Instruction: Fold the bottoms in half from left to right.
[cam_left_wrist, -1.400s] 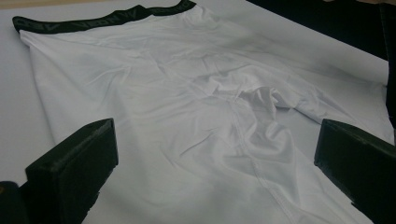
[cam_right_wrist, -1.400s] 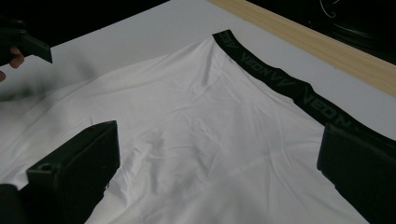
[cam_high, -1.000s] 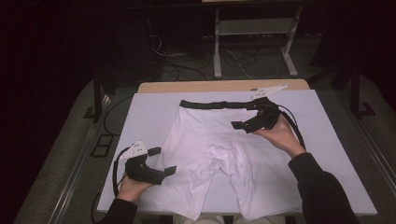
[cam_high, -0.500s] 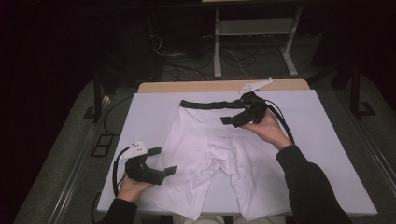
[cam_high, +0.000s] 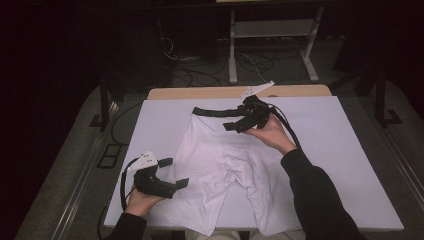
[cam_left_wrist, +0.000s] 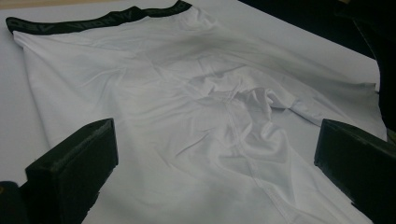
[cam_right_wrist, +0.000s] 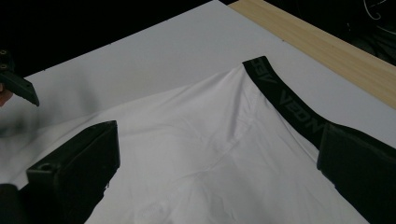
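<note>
Shorts (cam_high: 220, 165), white with a black waistband (cam_high: 212, 111), are lying flat on the white-covered bench (cam_high: 345, 150), waistband at the far side. The right tool (cam_high: 234, 121) is hovering released over the waistband's right stretch, jaws wide apart with the band running between them. The left tool (cam_high: 175, 173) is sitting at the near left leg's edge, jaws also spread and gripping nothing, pointing across the wrinkled crotch.

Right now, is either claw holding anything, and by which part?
Nothing is held: the left claw and right claw are open over the white boxer briefs.
</note>
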